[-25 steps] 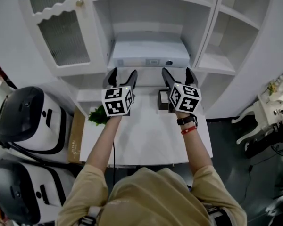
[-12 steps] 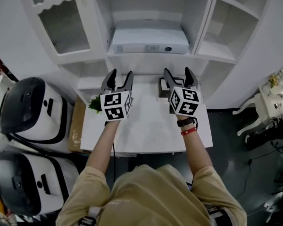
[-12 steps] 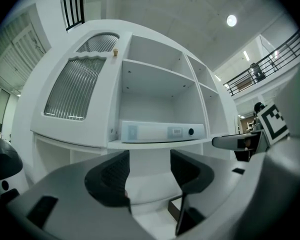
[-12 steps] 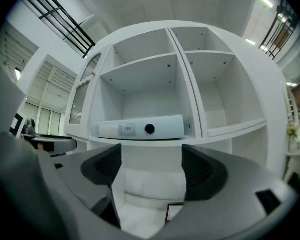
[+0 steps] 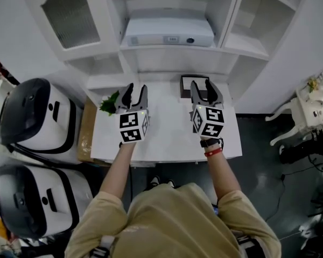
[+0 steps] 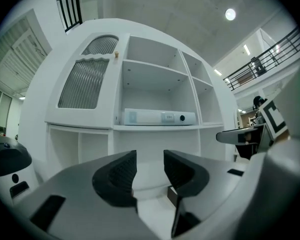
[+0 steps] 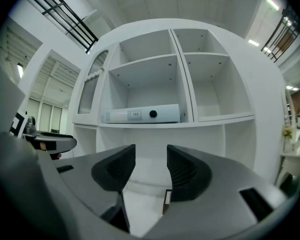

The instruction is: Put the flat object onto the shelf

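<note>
White flat object (image 5: 168, 32) on the shelf (image 5: 151, 49), possibly a binder

Dark frame (image 5: 185, 83) half hidden behind the right hand-held gripper (image 5: 203, 86)

The flat object (image 5: 168, 32), a long white box with a dark round spot and a small label on its front edge, lies flat on the white shelf (image 5: 151, 50), upper centre of the frame.
</note>
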`<state>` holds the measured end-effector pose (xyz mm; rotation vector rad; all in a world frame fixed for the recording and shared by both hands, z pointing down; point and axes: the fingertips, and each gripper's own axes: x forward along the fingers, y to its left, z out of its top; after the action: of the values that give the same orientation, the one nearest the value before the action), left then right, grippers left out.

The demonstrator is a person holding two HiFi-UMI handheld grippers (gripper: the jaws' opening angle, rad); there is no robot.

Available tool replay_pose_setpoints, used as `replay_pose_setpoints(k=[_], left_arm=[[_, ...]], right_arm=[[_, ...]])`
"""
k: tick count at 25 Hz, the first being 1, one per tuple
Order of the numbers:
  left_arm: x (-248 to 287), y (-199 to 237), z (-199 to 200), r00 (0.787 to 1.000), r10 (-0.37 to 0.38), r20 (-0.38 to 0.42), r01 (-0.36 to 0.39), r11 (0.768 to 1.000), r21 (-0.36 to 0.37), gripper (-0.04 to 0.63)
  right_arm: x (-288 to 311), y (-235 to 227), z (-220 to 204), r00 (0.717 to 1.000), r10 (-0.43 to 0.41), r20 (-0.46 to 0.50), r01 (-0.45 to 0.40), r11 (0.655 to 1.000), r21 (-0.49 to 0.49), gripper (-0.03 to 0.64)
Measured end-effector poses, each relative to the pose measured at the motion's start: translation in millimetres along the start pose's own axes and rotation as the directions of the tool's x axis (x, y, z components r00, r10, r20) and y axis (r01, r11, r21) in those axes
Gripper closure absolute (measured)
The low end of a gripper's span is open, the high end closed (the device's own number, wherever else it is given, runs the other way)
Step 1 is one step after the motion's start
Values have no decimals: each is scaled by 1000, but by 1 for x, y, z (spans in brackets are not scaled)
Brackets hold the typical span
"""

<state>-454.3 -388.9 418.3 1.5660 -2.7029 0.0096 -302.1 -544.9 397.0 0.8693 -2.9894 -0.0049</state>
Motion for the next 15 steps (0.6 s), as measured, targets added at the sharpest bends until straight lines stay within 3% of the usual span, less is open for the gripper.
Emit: replay_pose_setpoints(k=[9, 15], left_arm=[[-25, -1, -39, 999, 16, -37, -16, 1000, 13, 485], [-41, -5, -66, 998, 17, -68, -15, 1000, 25, 496]], right_arm=[[-27, 8, -36, 999, 19, -26, -19, 1000, 5, 458], [-44, 4, -63, 998, 27, -57, -25, 999, 36, 489]])
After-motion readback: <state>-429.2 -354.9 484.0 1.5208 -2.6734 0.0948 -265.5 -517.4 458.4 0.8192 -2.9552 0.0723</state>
